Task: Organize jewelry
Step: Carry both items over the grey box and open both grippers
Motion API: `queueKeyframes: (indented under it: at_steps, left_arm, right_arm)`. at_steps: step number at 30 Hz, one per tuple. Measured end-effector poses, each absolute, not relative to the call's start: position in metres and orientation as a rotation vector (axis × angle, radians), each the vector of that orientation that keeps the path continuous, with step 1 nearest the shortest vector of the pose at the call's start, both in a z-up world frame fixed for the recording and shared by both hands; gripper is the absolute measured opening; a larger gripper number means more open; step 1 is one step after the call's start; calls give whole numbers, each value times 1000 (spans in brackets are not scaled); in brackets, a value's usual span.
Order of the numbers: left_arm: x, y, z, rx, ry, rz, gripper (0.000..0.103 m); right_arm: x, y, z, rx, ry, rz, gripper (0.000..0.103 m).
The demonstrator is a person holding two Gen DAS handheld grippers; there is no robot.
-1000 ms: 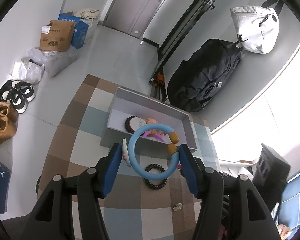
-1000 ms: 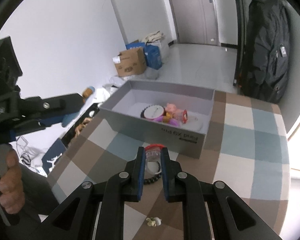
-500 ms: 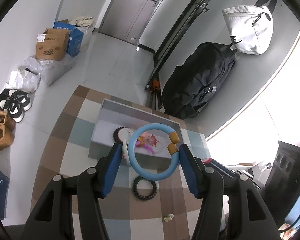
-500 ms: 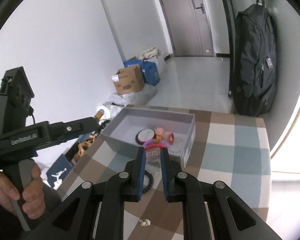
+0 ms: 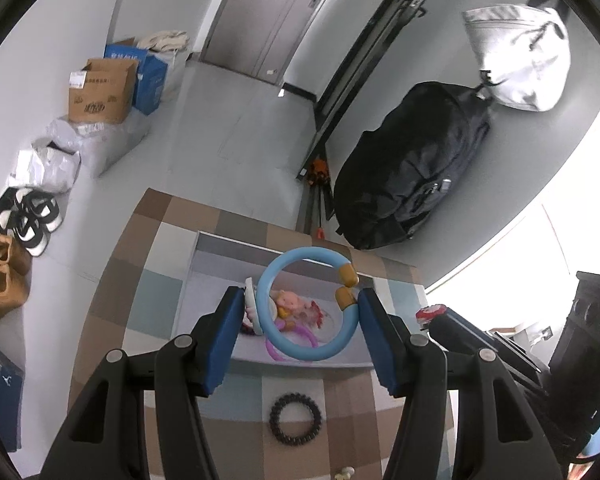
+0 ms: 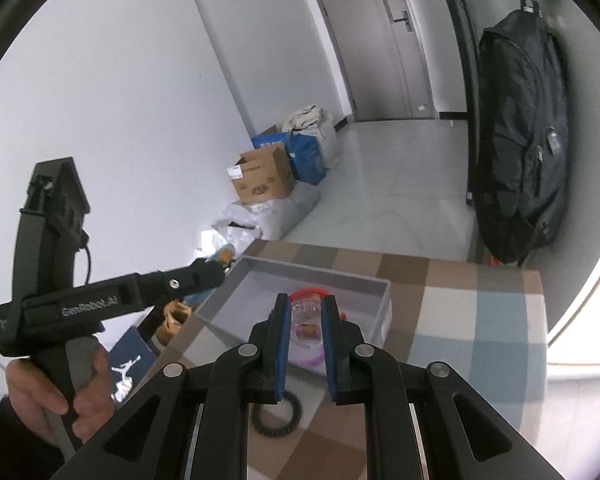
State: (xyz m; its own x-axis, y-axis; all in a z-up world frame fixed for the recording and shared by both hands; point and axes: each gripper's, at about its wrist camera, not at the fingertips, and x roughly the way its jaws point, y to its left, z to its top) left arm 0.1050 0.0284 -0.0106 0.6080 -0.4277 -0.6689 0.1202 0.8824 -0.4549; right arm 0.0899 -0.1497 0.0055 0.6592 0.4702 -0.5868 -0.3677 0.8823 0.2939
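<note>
Both grippers hang over the grey box on the checked tablecloth, each with something in its grip. The left gripper is clamped across a light blue bangle with two amber beads; the ring stands on edge between the blue pads, and something white is pinched against the left pad beside it, though I cannot tell what it is. The right gripper is closed on a small clear piece with a red top, held just above the box's open side.

Part of the sorting looks done already: inside the box lie a pink doll-like charm, a purple band and some reddish pieces. Neither held item is in the box yet, so I judge both are about to be let go there.

Left on the cloth, outside the box, are a black spiral hair tie near the box's front wall and a tiny pale trinket at the table's near edge. By my reckoning the job is past halfway, with two drops and two more pickups to go.
</note>
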Motion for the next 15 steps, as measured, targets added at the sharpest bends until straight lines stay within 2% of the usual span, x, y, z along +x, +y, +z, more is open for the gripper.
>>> queueKeyframes:
  at_steps: [15]
  left_arm:
    - [140, 19, -37, -344, 958, -299, 53]
  right_arm:
    - [154, -142, -29, 223, 793, 531, 14]
